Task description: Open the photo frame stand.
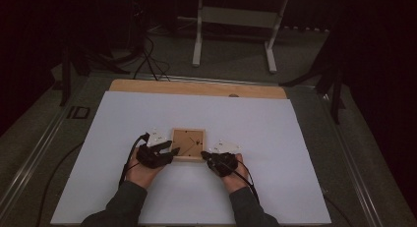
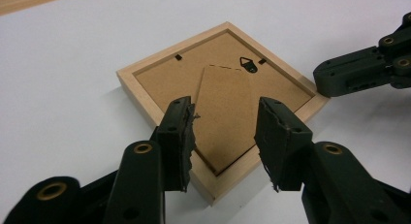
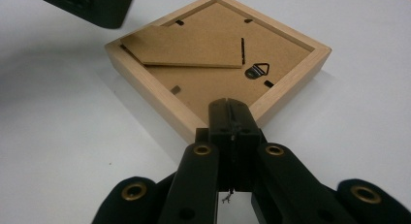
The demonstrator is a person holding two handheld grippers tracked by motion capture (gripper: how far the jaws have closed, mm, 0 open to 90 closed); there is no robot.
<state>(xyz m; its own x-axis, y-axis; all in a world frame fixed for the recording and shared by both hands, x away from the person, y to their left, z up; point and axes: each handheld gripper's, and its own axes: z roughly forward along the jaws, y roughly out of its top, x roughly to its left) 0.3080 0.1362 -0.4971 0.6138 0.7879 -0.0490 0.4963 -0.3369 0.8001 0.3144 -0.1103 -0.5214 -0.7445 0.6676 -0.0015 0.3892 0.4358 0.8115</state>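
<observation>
One picture frame (image 1: 188, 144) lies face down in the middle of the high view, on the white desk (image 1: 275, 153). It is made of light wood and its brown back faces up.

Two grippers are at the frame, one in each hand. The left gripper (image 1: 167, 149) is at the frame's lower left corner in the high view. The right gripper (image 1: 205, 156) is at its lower right corner. Two dark sleeves come in from the bottom edge of that view.

In the left gripper view, the two black jaws stand apart, released, above the near corner of the frame (image 2: 223, 100). Nothing is squeezed between them. One brown stand flap (image 2: 224, 112) lies between them in that view, lifted a bit at one edge. One small black hanging hook (image 2: 249, 65) sits in the upper middle of that view, and a small black clip (image 2: 178, 56) holds the back board in. The right gripper's tip (image 2: 339, 77) shows at the upper right, right beside the frame's corner.

In the right gripper view, the jaws are clenched tight together with nothing between them. Their tip (image 3: 231, 118) sits at the near corner of the frame (image 3: 155, 88); I cannot tell if it touches. The flap (image 3: 186, 47) is in the upper middle and the hook (image 3: 257, 70) is just right of the middle. About four small dark clips (image 3: 176, 89) sit around the back board's edge.

A dark mark that looks like "ID" (image 1: 78, 112) is on the grey floor at the middle left of the high view. One white stand (image 1: 236, 25) with two legs is at the top.
</observation>
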